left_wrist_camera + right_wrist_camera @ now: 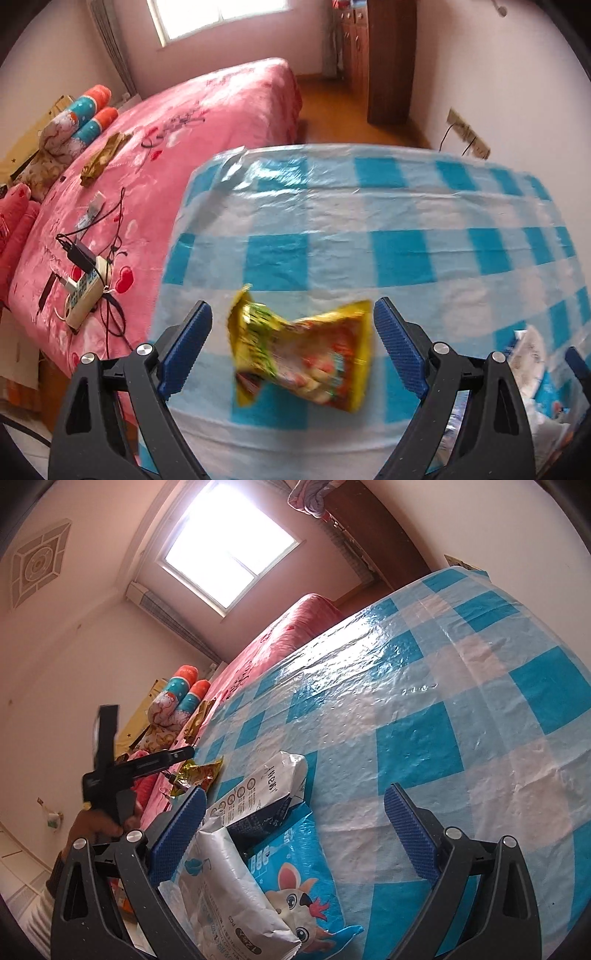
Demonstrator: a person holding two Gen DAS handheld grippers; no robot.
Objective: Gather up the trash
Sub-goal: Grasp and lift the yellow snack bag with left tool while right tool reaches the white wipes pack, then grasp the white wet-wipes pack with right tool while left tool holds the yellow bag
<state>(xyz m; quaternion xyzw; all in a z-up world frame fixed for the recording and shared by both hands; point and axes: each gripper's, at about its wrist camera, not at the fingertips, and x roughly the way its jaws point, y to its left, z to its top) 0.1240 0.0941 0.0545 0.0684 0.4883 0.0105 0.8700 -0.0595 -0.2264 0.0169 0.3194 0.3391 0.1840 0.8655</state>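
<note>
Tongs on the left point(292, 325) are gaping around a yellow snack wrapper point(301, 354) on the checked table point(406, 221); right tongs point(293, 814) are spreading wide above a white-and-blue package point(236, 864).

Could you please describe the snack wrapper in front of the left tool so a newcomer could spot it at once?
Start at the table covered with blue-and-white checked plastic cloth, beside the pink bed. Near its close edge, between the open fingers of the left tool, lies a crumpled yellow foil snack wrapper. Its yellow-and-red print sets it apart from the white and blue packaging to its right.
</note>
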